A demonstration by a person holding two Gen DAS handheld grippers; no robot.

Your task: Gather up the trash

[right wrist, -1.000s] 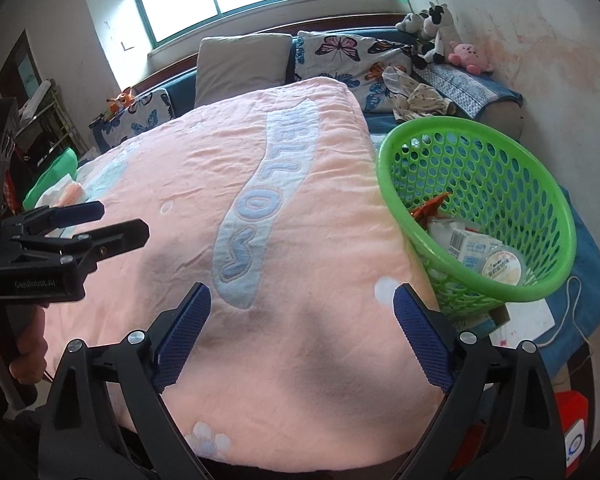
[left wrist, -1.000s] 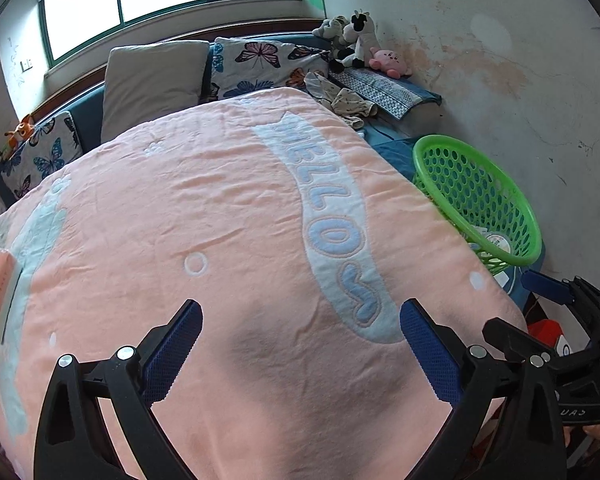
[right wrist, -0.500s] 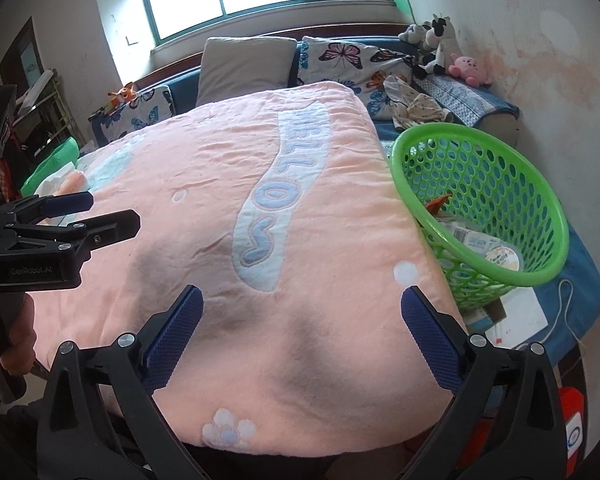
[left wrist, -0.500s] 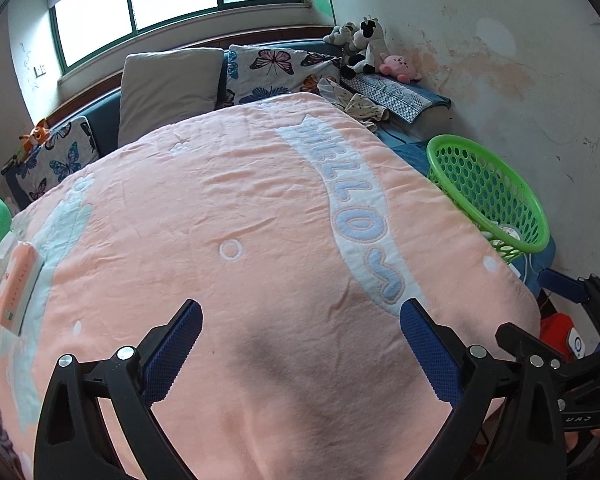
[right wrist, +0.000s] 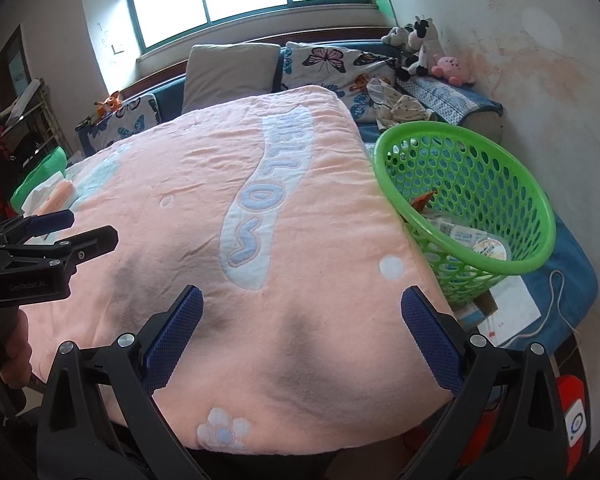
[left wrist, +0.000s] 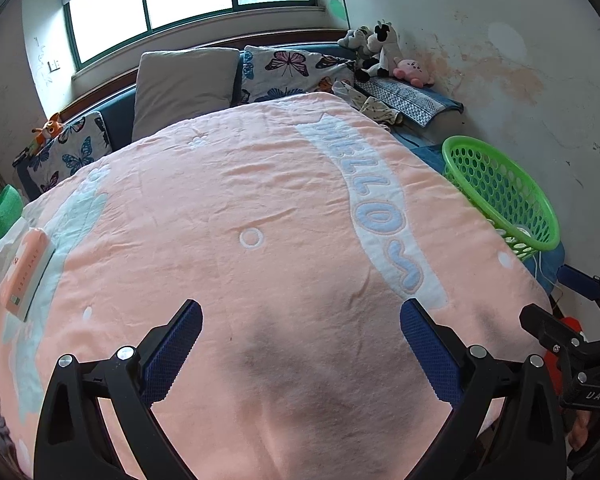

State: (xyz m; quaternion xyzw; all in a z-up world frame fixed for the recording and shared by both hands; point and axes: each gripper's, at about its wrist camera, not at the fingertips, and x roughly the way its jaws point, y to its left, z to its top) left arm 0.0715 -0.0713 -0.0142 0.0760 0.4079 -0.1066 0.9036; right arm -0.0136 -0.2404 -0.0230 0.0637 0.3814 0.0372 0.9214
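Observation:
A green plastic basket (right wrist: 500, 184) leans at the right side of the bed and holds a round-lidded cup (right wrist: 490, 249), white wrappers and an orange scrap. In the left wrist view the same basket (left wrist: 512, 196) shows at the right. A pink tissue pack (left wrist: 26, 276) lies at the bed's left edge, on white paper. My left gripper (left wrist: 300, 340) hangs open over the pink blanket (left wrist: 240, 200), nothing between its fingers. My right gripper (right wrist: 302, 336) is wide open over the blanket's near end, left of the basket, and holds nothing.
Pillows (left wrist: 180, 80) and soft toys (left wrist: 380, 52) line the head of the bed under the window. Papers and a white cable (right wrist: 556, 300) lie on a blue mat below the basket. A red object (right wrist: 572, 412) sits on the floor at right. A green bag (left wrist: 0, 216) is at far left.
Both views have pulled back from the bed, so more of the blanket shows and the basket looks smaller and farther. Both grippers stay open and hold nothing.

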